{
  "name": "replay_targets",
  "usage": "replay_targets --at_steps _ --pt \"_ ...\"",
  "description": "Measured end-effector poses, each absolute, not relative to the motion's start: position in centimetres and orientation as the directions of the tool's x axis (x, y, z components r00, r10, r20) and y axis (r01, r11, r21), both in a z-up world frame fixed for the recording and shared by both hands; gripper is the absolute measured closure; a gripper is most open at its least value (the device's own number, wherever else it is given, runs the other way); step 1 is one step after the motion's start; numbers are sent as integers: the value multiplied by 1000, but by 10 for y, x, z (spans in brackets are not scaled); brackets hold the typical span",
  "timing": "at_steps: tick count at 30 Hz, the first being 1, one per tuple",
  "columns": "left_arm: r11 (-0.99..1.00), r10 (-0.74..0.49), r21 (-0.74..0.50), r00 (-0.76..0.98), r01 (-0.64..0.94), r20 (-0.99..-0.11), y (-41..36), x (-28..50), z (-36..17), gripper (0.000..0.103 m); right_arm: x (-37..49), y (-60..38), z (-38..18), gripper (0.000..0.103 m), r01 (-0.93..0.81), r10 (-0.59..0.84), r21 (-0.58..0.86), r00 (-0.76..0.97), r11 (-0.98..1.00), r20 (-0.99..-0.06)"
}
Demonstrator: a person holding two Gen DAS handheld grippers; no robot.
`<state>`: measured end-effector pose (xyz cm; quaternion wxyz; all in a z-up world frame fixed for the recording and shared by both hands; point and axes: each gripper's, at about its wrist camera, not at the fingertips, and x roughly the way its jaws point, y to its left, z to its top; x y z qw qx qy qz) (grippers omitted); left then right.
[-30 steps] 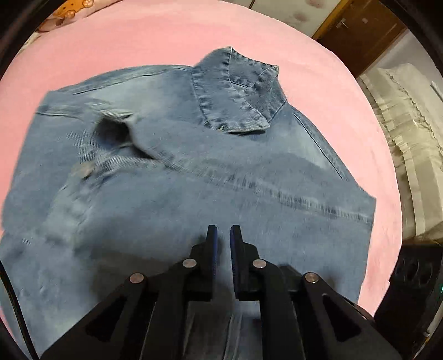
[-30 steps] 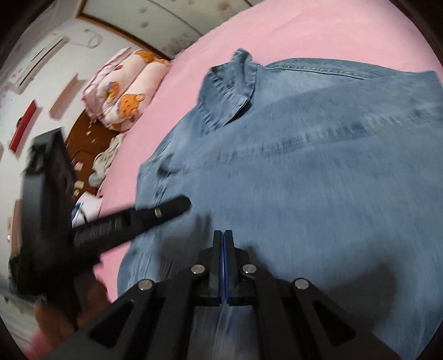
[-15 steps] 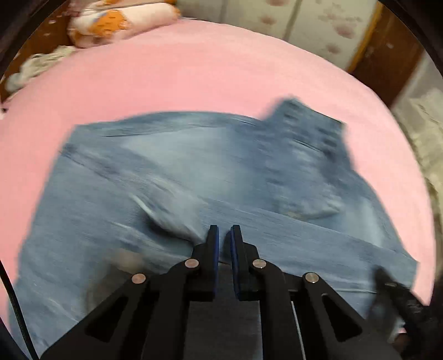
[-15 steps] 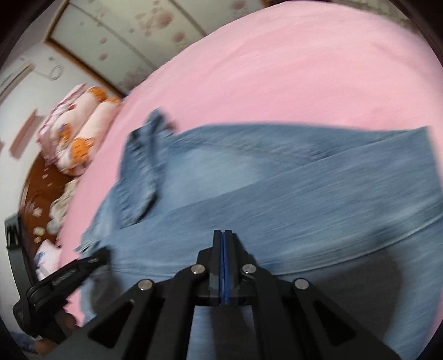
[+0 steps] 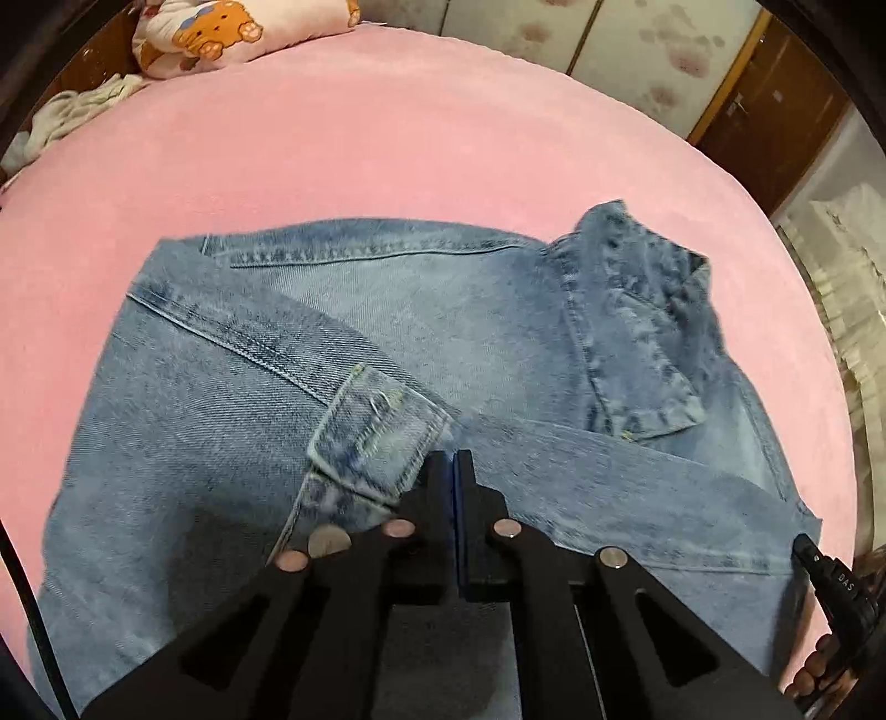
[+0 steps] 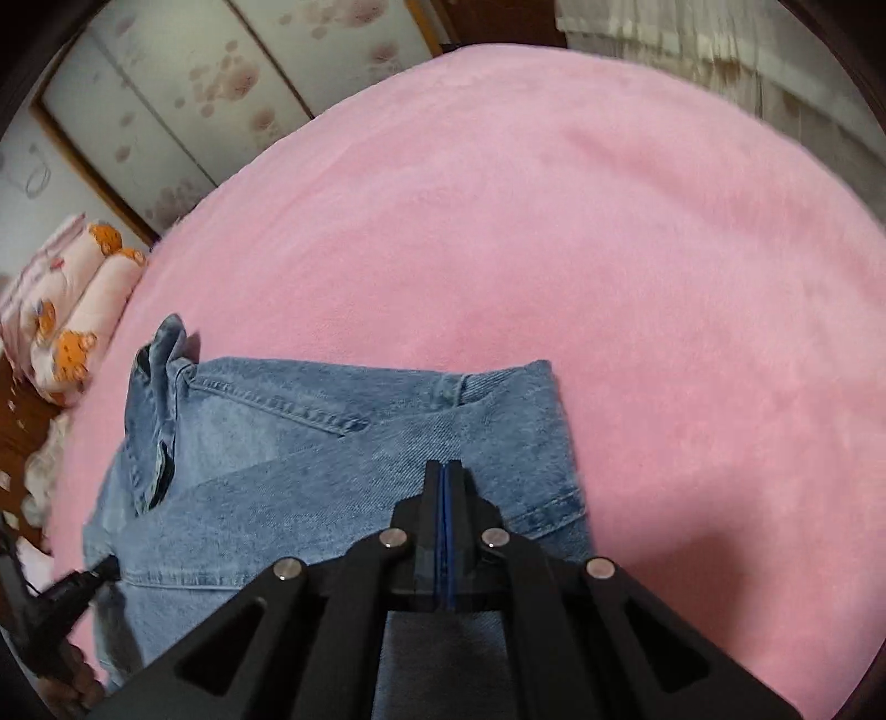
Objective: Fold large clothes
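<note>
A blue denim shirt (image 5: 421, 310) lies on the pink bed cover (image 5: 387, 144), sleeves folded across it and its collar (image 5: 637, 310) at the right. My left gripper (image 5: 454, 459) is shut on the shirt's near hem, by a sleeve cuff (image 5: 371, 432). The shirt shows in the right wrist view (image 6: 343, 471) with the collar (image 6: 158, 399) at the left. My right gripper (image 6: 444, 468) is shut on the shirt's near hem too. Each gripper's tip shows at the edge of the other's view: the right gripper (image 5: 830, 576) and the left gripper (image 6: 77, 581).
A rolled pink quilt with bear prints (image 5: 232, 27) lies at the bed's far left, also in the right wrist view (image 6: 66, 310). Wardrobe doors (image 5: 637, 61) and a brown door (image 5: 769, 105) stand behind. White curtains (image 5: 853, 288) hang at the right.
Both grippers have carried the shirt's lower hem up and forward toward the collar, folding the shirt across. The left jaws went from slightly apart to fully closed.
</note>
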<state>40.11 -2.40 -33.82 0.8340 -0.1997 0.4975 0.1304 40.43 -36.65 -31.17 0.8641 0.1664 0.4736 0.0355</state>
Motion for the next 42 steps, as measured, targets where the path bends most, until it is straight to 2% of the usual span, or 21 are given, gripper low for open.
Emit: replay_targets --at_steps 2,4,6,7,16,21,24,30,32,34,37,40,41,42 --pt "887 26 -192 461 -420 -887 -27 390 -332 95 392 -356 -302 103 68 268 366 563 928 -782" --pt "886 49 -171 454 -431 -890 -34 376 -328 75 376 -349 -301 103 63 321 427 562 902 -762" --pt "879 90 -150 467 -452 -880 -40 351 -321 63 357 -341 -305 102 72 348 457 545 887 -762" --pt "876 116 -135 475 -463 -872 -43 335 -317 60 343 -337 -307 102 78 355 462 533 883 -768" --pt "876 127 -84 394 -475 -910 -56 239 -306 59 228 -309 -308 101 77 389 468 445 881 -806" --pt "919 91 -55 345 -391 -934 -62 188 -304 56 172 -302 -309 101 122 392 475 407 872 -825" --pt "933 41 -83 333 -351 -942 -60 159 -301 56 139 -294 -307 101 139 369 456 408 879 -835" --pt "970 -5 -86 338 -226 -941 -55 102 -290 48 76 -280 -299 100 198 339 452 426 870 -839" --pt "977 -19 -85 321 -193 -947 -47 86 -289 47 55 -275 -296 94 219 307 431 438 875 -845" --pt "981 -16 -74 302 -181 -953 -37 73 -286 47 39 -273 -295 82 239 286 423 452 874 -845" --pt "982 -1 -52 277 -179 -961 -19 56 -282 38 14 -273 -295 79 288 266 424 457 859 -849" --pt "982 26 -19 238 -186 -971 0 43 -281 38 -2 -274 -292 78 312 241 395 432 864 -869" --pt "982 35 -10 230 -188 -973 5 40 -281 38 -5 -275 -290 76 314 239 393 430 864 -871" --pt "981 50 6 219 -194 -975 12 35 -281 37 -9 -277 -289 68 318 236 388 425 865 -874"
